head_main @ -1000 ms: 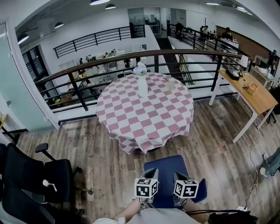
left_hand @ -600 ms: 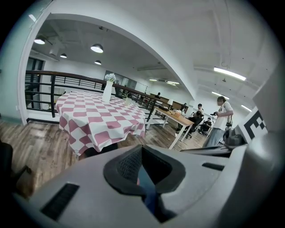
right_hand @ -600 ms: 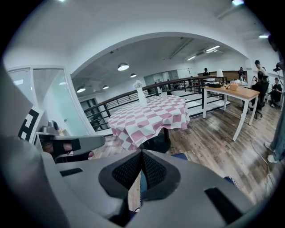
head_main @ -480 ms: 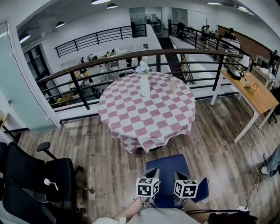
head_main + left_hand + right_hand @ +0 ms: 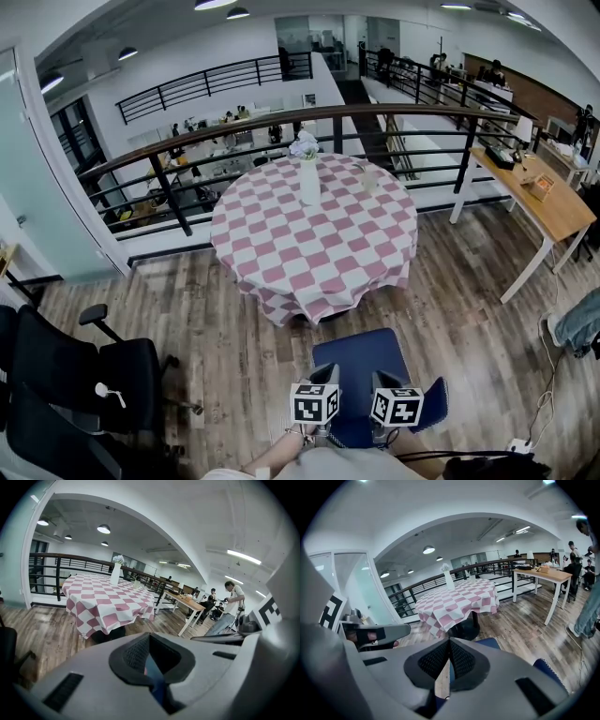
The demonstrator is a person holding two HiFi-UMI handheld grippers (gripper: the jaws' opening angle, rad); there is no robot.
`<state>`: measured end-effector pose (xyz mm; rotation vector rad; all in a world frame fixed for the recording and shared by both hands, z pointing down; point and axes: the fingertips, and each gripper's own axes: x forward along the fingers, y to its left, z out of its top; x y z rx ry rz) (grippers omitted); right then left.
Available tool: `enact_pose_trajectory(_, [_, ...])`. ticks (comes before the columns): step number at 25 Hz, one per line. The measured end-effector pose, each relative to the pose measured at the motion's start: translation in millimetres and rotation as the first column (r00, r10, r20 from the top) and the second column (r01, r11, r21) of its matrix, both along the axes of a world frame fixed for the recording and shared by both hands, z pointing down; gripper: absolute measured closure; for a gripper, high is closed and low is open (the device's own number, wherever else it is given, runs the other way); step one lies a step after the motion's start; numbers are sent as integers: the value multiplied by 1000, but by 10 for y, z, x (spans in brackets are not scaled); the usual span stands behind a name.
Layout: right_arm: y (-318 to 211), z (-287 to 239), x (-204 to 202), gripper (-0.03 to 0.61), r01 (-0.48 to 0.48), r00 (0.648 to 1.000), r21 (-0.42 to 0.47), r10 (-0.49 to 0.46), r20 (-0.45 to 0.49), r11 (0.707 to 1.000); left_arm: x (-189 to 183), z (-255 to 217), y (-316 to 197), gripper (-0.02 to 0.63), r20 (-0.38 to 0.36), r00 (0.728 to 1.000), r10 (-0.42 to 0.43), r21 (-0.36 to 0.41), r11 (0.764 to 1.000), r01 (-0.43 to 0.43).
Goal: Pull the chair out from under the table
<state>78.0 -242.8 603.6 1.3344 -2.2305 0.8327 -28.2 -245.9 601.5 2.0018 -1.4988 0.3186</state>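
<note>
A blue chair [image 5: 361, 361] stands on the wood floor, clear of the round table [image 5: 314, 234] with its pink-and-white checked cloth. Both grippers sit side by side at the chair's near edge, over its back. My left gripper [image 5: 326, 373] is shut; in the left gripper view its pads [image 5: 136, 653] meet and a blue sliver shows in the slit. My right gripper [image 5: 382, 378] is shut too, pads [image 5: 461, 660] touching at the tip, with floor and the blue seat [image 5: 487, 642] seen beyond. Whether either pinches the chair's back I cannot tell.
Black office chairs [image 5: 66, 384] crowd the left. A long wooden desk [image 5: 548, 211] runs along the right, and a dark railing [image 5: 281, 127] curves behind the table. A white vase [image 5: 309, 178] stands on the cloth. A person's leg [image 5: 574, 328] is at the right edge.
The chair and both grippers have stayed put. The leg at the right edge has come a little further into the head view.
</note>
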Motion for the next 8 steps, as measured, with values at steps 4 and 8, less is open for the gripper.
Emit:
enact_pose_trajectory(4, [21, 5, 4, 561, 0, 1000, -1, 0, -2, 1000, 1, 21, 28, 609, -3, 1000, -2, -8, 1000, 2])
enact_pose_trajectory(8, [55, 15, 28, 561, -5, 1000, -4, 5, -2, 1000, 11, 30, 65, 609, 0, 1000, 0, -9, 1000, 0])
